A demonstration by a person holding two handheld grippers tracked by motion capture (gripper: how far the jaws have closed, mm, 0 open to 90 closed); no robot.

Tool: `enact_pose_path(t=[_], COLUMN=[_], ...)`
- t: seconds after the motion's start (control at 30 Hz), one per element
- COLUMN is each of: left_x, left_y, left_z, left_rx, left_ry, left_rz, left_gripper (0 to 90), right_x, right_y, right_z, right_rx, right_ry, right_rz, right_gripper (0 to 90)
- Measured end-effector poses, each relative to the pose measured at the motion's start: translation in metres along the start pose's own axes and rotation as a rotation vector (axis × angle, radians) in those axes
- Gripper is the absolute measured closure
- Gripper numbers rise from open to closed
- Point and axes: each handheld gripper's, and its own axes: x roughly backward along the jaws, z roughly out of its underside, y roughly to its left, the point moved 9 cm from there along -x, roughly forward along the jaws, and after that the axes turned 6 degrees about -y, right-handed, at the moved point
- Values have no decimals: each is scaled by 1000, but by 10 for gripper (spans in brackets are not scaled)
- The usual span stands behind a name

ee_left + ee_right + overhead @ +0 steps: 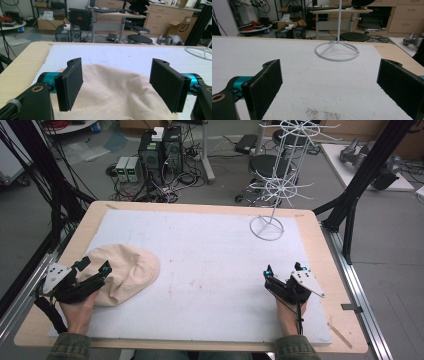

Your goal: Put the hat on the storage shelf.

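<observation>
My table (320, 240) has a white mat (210, 265) covering most of its wooden top, with a strip of bare wood left around the mat on every side. The middle of the mat lies bare between my two hands, so there is wide room there. At the far right stands a white wire rack (274, 185), its ring base resting on the mat, well apart from both grippers.

My left gripper (92, 270) sits at the near left, over the near edge of the cream cloth hat (127, 270). Its jaws stand spread wide, and I cannot tell whether they touch the cloth. The hat lies flat on the mat's left side, close to the mat's left border.

My right gripper (282, 269) rests low at the near right, jaws likewise wide apart, with nothing between them but bare mat.

The left gripper view (117, 82) shows the hat's weave and soft folds between the pads, and the mat's far edge behind. The right gripper view (329, 90) shows the rack's ring base straight ahead and a faint speckled stain (323, 115) on the mat.
</observation>
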Motion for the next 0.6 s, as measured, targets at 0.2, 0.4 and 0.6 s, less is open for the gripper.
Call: enact_pose_path(t=[0.2, 0.4, 0.6], left_x=[-5, -10, -16], left_y=[-7, -19, -33], left_z=[3, 3, 14], left_rx=[5, -20, -62], left_ry=[72, 98, 190], left_rz=[54, 87, 151], left_gripper=[266, 262, 269], right_x=[0, -1, -2], right_y=[1, 2, 3], right_z=[0, 1, 2], right_rx=[-2, 4, 12], right_ry=[2, 7, 12], right_rz=[-4, -7, -14], right_gripper=[50, 50, 50])
